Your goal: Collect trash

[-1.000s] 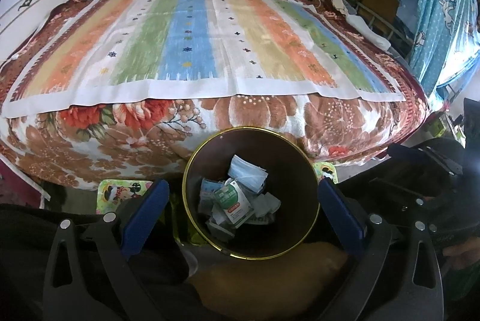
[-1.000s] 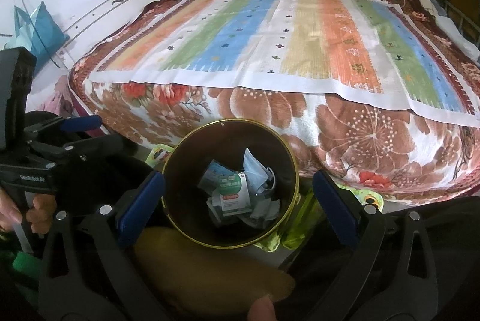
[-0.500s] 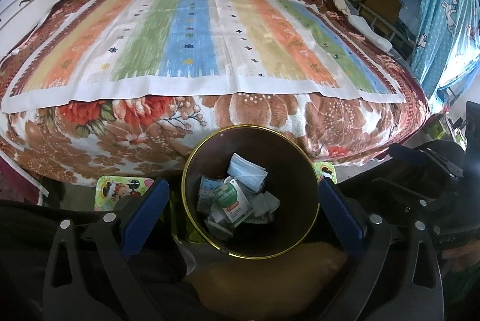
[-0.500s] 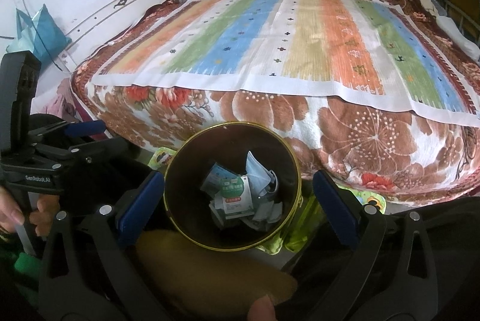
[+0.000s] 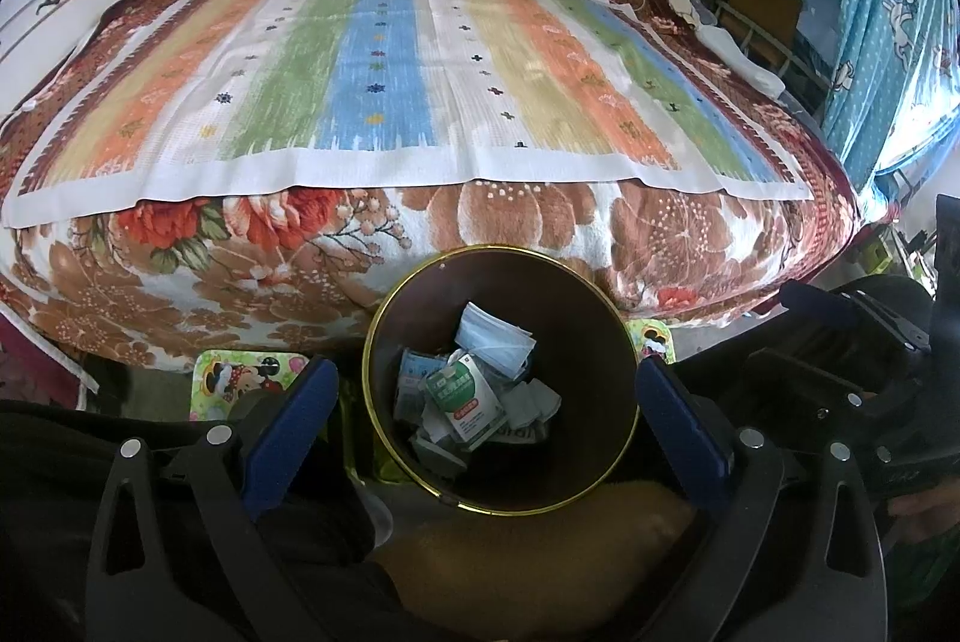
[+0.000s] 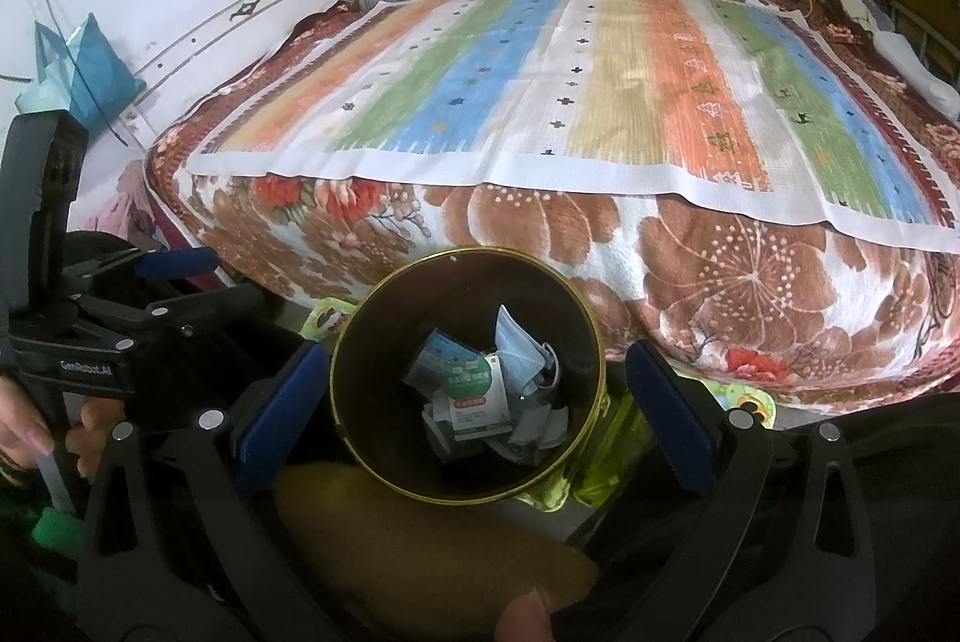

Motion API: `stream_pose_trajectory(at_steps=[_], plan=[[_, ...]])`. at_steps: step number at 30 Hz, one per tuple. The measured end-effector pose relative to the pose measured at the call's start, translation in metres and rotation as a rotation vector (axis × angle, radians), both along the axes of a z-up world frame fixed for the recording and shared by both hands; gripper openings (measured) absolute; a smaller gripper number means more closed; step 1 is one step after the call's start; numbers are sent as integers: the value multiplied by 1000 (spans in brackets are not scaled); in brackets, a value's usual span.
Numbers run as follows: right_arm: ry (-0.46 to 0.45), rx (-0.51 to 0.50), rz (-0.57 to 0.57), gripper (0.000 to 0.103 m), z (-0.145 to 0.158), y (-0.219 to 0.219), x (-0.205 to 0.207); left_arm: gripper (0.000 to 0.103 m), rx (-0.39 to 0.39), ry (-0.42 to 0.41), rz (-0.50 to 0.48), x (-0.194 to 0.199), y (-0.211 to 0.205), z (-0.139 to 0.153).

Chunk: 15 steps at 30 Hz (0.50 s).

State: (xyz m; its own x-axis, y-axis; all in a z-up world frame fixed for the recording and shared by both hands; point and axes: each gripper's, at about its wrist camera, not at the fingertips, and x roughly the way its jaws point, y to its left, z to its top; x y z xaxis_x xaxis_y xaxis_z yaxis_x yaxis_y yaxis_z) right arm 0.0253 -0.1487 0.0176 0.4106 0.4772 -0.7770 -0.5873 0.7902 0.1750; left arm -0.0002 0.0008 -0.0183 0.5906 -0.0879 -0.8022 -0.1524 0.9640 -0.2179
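Observation:
A dark round bin with a gold rim (image 5: 414,282) stands on the floor at the foot of the bed; it also shows in the right wrist view (image 6: 384,282). Inside lie a blue face mask (image 5: 495,339), a green and white box (image 5: 465,399) and several crumpled wrappers; the box also shows in the right wrist view (image 6: 477,393). My left gripper (image 5: 486,411) is open and empty, with its blue pads on either side of the bin. My right gripper (image 6: 474,405) is open and empty, also above the bin.
A bed with a striped cloth (image 5: 408,66) over a floral blanket (image 5: 270,252) fills the view behind the bin. Cartoon foam mats (image 5: 240,372) lie on the floor. A blue curtain (image 5: 888,12) hangs at the right. A brown cushion-like thing (image 6: 432,552) sits below the bin.
Both cameras have shifted slightly, so the bed and bin sit a little differently in view. The trash in the bin and both open grippers are unchanged.

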Motion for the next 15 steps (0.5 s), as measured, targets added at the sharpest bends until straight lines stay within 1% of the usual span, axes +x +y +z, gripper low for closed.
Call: stream_pose_trajectory(at_steps=[15], plan=[[-1,0,1,94,0,-1,0,97,0,1,0,0,0,0]])
